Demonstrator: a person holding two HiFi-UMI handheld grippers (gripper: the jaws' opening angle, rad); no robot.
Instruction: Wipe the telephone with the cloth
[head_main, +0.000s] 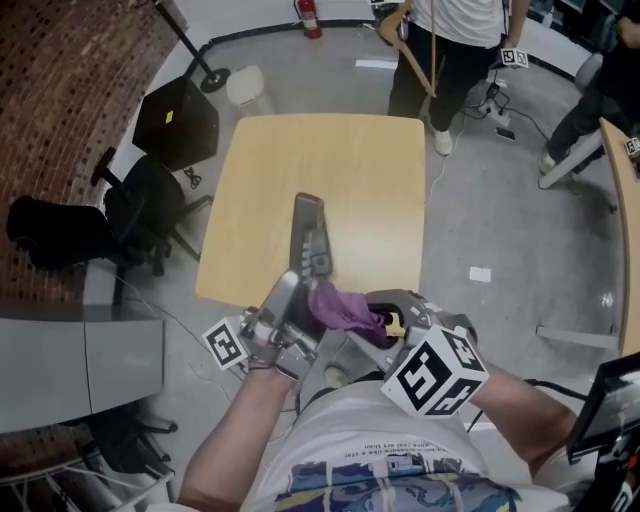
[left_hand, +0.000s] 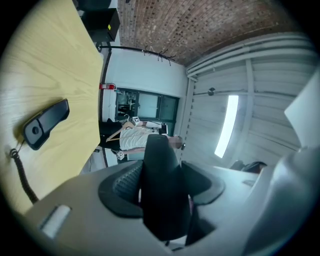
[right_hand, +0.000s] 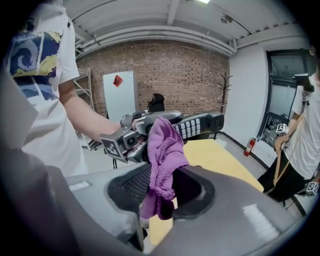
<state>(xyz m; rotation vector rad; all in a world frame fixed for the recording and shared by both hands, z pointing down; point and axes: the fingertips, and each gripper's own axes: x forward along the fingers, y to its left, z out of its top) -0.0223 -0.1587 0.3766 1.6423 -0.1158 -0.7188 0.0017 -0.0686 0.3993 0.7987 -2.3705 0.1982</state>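
Note:
The black telephone handset (head_main: 311, 238) with a grey keypad is raised over the near edge of the wooden table (head_main: 370, 180). My left gripper (head_main: 297, 303) is shut on its lower end; the left gripper view shows the handset (left_hand: 161, 180) filling the gap between the jaws. My right gripper (head_main: 388, 320) is shut on a purple cloth (head_main: 343, 307). In the right gripper view the cloth (right_hand: 162, 155) hangs out of the jaws, right in front of the handset (right_hand: 200, 125) near where the left gripper holds it.
A black telephone part (left_hand: 46, 123) with a cord (left_hand: 21, 172) lies on the table. A person holding a wooden hanger (head_main: 430, 50) stands beyond the far edge. Black chairs (head_main: 150, 205) and a black box (head_main: 178, 122) are at the left; another table's edge (head_main: 622, 230) is at the right.

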